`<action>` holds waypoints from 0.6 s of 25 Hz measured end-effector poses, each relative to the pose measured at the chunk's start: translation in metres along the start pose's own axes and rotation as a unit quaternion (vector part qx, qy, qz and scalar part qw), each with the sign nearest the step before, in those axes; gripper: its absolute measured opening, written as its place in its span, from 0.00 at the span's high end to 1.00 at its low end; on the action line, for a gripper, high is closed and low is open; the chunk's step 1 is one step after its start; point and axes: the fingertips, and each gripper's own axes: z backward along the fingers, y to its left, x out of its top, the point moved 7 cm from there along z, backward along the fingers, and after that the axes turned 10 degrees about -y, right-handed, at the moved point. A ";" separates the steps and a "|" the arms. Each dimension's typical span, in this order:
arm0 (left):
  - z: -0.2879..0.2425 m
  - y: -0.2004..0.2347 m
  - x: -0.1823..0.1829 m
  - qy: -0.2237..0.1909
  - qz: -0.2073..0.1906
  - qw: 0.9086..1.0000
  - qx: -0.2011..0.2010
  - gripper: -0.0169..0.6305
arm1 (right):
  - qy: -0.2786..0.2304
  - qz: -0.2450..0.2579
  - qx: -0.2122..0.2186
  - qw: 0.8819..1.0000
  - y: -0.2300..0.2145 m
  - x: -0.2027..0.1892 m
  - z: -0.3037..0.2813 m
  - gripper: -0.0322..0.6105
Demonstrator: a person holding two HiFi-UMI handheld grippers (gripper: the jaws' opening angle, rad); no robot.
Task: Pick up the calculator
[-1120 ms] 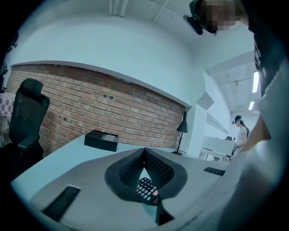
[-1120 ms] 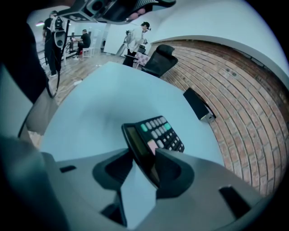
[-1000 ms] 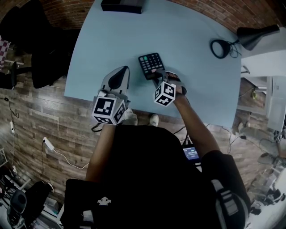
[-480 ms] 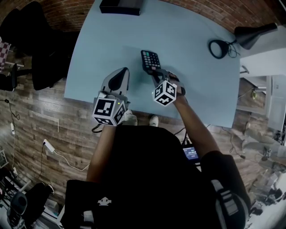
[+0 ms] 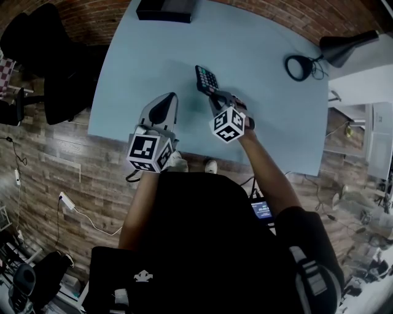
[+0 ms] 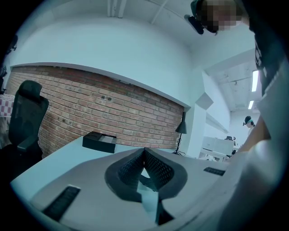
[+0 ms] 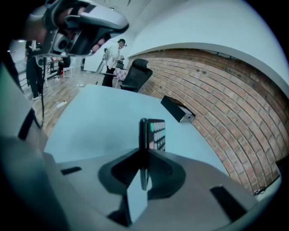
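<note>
Calculator [image 5: 206, 80] sits clamped by its near end in the right gripper [image 5: 215, 98], whose jaws have just been closing and now press narrowly on its 2 faces. In the right gripper view the calculator [image 7: 153, 134] stands on edge between the pads of the right gripper [image 7: 144, 162], keys facing 3 o'clock, over the pale blue table [image 5: 258, 55]; whether its far end touches the tabletop I cannot tell. At 8 o'clock from the calculator, the left gripper [image 5: 164, 104] lies low over the table's near edge, and in its own view the left gripper [image 6: 144, 155] has its jaws together on nothing. A black box [image 5: 167, 8] lies at the table's 12 o'clock edge, and a desk lamp [image 5: 344, 46] stands at 2 o'clock.
</note>
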 end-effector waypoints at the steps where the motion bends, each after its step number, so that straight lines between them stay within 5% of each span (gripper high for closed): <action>1: 0.000 -0.001 0.000 0.000 -0.001 1.000 0.000 0.97 | -0.002 -0.005 -0.001 1.000 -0.001 0.000 0.001 0.87; 15: 0.002 -0.015 0.002 0.001 -0.008 1.000 0.001 0.97 | -0.070 -0.100 -0.033 0.992 -0.018 0.021 0.033 0.87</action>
